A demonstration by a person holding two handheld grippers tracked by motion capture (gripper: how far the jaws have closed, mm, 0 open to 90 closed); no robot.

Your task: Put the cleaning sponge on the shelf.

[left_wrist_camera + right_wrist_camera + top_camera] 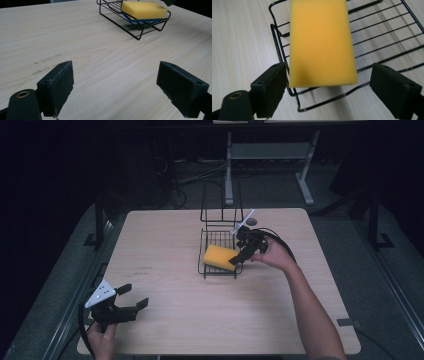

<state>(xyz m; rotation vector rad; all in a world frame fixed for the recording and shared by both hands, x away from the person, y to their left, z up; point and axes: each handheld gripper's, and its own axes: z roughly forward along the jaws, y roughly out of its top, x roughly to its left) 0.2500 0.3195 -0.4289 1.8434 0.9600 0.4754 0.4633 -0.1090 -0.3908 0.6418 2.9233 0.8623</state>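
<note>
Right claw (328, 87) hovers with its jaws spread wide on either side of the yellow sponge (322, 42), which lies just ahead of it in the black wire rack (387, 37), unheld. Left claw (131, 296) waits well apart over bare tabletop (165, 270), equally agape, probably keeping clear.

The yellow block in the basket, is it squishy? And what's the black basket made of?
The yellow block looks like a soft foam sponge: matte, finely pored, with rounded edges and a thin blue layer underneath in the left gripper view, probably a scrubbing pad. The basket looks like thin metal wire with a smooth, slightly glossy black coating; whether that is paint or plastic I can't tell.
</note>
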